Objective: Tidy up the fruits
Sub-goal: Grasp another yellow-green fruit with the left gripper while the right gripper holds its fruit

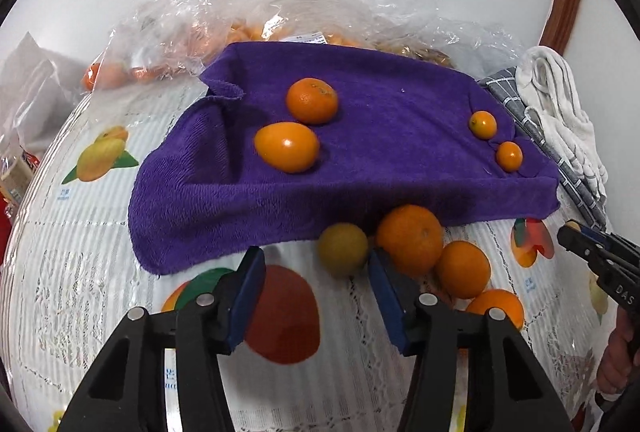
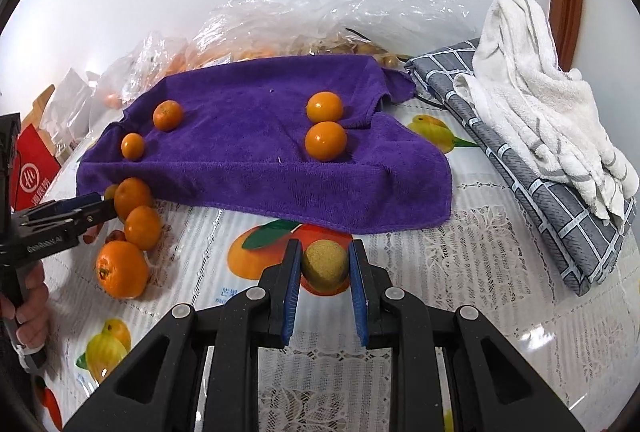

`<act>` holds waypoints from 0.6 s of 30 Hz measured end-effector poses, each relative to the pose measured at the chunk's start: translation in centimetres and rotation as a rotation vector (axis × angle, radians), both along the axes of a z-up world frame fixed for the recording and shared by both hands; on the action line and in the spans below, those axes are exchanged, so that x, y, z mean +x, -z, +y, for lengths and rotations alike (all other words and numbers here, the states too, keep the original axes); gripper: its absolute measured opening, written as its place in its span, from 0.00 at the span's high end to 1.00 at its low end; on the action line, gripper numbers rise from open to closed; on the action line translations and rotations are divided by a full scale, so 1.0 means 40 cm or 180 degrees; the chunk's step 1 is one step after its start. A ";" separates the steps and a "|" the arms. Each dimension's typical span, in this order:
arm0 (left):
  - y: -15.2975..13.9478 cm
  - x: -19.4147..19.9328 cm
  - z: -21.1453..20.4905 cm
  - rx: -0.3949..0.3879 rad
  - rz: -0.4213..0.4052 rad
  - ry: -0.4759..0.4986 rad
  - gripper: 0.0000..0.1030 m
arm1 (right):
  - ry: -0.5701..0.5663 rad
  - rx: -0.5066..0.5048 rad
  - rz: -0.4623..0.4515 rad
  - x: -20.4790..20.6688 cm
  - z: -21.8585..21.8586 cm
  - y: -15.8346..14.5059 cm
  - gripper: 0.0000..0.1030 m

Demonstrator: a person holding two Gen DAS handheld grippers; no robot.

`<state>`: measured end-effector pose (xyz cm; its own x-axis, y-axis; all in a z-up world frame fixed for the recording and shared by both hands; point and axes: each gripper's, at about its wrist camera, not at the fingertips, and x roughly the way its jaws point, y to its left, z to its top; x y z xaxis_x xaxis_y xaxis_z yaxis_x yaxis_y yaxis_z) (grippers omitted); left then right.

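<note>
Here the right claw (image 2: 325,264) grips a small, dull yellow-green round fruit (image 2: 325,266) between its blue pads, just above the bench (image 2: 460,272) with its lace-and-fruit-print plastic cover. The left claw (image 1: 316,272) stands open with nothing between its fingers, pointing at a loose cluster of fruit in front of the purple terry towel (image 1: 360,172): a greenish-yellow round fruit (image 1: 343,249) just beyond the fingertips, touching a large orange mandarin (image 1: 410,238), with two more mandarins (image 1: 463,269) beside it, the nearest partly hidden behind the claw's right finger.

On the towel lie four orange fruits: a mandarin (image 1: 312,100) and a smooth oval fruit (image 1: 287,147) close together, and two small round kumquat-like fruits (image 1: 483,124) well apart from them near the far corner.

Behind the towel, crumpled clear plastic bags (image 1: 280,16) hold more orange fruit, blurred by the film and hard to count. A white striped towel (image 2: 536,104) rests on a folded grey checked cloth (image 2: 560,200). A red carton (image 2: 34,168) is cut off at the edge.
</note>
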<state>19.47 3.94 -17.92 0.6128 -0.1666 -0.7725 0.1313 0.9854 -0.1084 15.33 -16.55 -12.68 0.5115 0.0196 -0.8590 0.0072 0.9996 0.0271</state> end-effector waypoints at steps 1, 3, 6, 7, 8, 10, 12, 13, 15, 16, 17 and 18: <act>0.000 0.000 -0.002 -0.0001 -0.0011 0.0010 0.54 | -0.0002 -0.0004 -0.0002 0.000 -0.001 0.000 0.77; 0.001 0.003 -0.006 -0.0030 -0.0013 0.0039 0.60 | 0.0004 -0.0020 0.0003 -0.004 0.001 -0.004 0.77; 0.003 0.004 -0.010 -0.0067 -0.0012 0.0074 0.73 | 0.0020 -0.0035 0.0020 -0.012 0.003 -0.006 0.77; 0.003 0.004 -0.011 -0.0093 -0.0005 0.0098 0.75 | 0.0030 -0.0042 0.0027 -0.015 0.004 -0.006 0.77; 0.003 0.004 -0.011 -0.0098 -0.0005 0.0105 0.75 | 0.0040 -0.0044 0.0030 -0.016 0.004 -0.005 0.77; 0.000 0.000 -0.007 -0.0141 -0.0006 0.0115 0.75 | 0.0079 0.0009 0.0035 -0.018 0.002 -0.005 0.77; -0.003 -0.002 0.000 -0.0199 0.0003 0.0099 0.75 | 0.0106 0.0079 0.0039 -0.020 -0.001 -0.004 0.77; -0.005 -0.004 0.005 -0.0236 -0.0003 0.0089 0.75 | 0.0118 0.0095 0.0041 -0.021 0.000 -0.003 0.77; -0.010 -0.009 0.010 -0.0254 -0.0022 0.0080 0.75 | 0.0138 0.0098 0.0044 -0.022 0.001 -0.004 0.77; -0.012 -0.011 0.010 -0.0247 -0.0035 0.0081 0.75 | 0.0142 0.0099 0.0041 -0.023 0.002 -0.005 0.77; -0.015 -0.015 0.009 -0.0243 -0.0055 0.0087 0.75 | 0.0144 0.0094 0.0037 -0.023 0.002 -0.007 0.77; -0.017 -0.018 0.009 -0.0243 -0.0068 0.0098 0.75 | 0.0146 0.0079 0.0026 -0.026 0.004 -0.011 0.77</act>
